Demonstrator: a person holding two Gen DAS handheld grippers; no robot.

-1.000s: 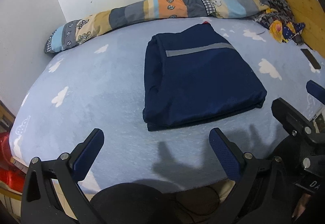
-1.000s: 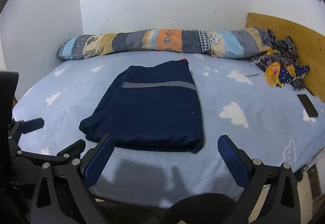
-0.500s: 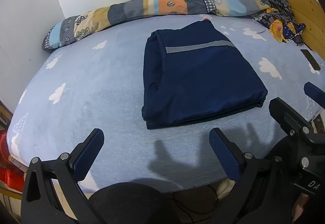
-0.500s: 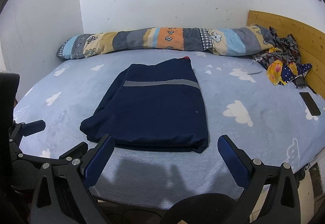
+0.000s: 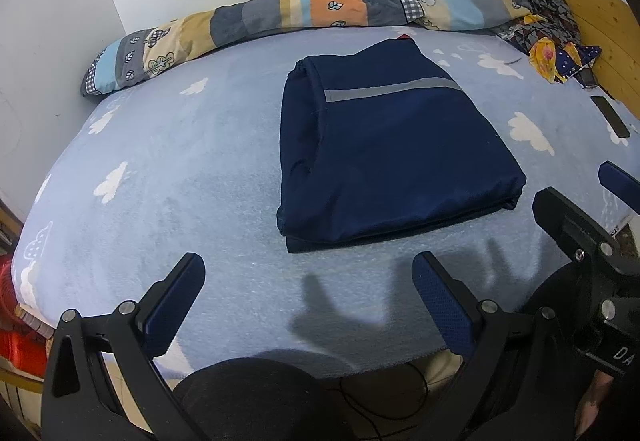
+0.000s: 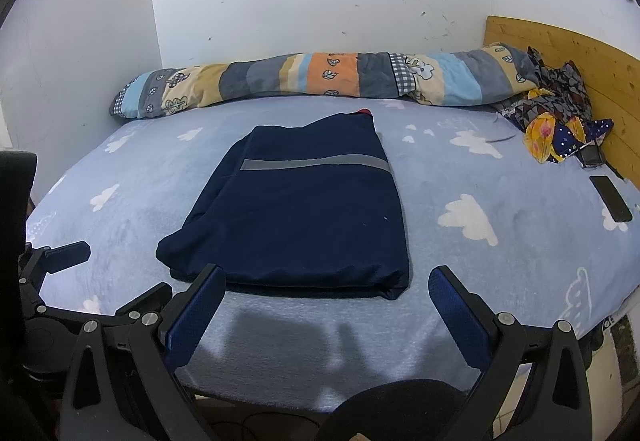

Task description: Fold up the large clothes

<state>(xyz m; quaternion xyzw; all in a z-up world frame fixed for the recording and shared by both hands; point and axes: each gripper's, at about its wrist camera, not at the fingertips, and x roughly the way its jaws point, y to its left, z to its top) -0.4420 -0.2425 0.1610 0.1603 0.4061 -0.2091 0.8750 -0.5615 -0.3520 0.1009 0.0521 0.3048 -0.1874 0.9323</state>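
Note:
A navy garment (image 5: 392, 153) with a grey stripe lies folded into a flat rectangle in the middle of the light blue cloud-print bed (image 5: 168, 177). It also shows in the right wrist view (image 6: 296, 209). My left gripper (image 5: 308, 281) is open and empty, above the bed's near edge just short of the garment. My right gripper (image 6: 328, 289) is open and empty, at the garment's near edge. The right gripper also shows at the right of the left wrist view (image 5: 592, 209).
A long patchwork bolster (image 6: 320, 81) lies along the far wall. Crumpled patterned clothes (image 6: 556, 121) sit at the back right by a wooden headboard (image 6: 580, 57). A dark phone (image 6: 610, 197) lies on the bed at the right. A red object (image 5: 16, 345) is at the lower left.
Both grippers have moved slightly toward the bed; the garment appears a little nearer. The garment has not moved and both grippers stay open.

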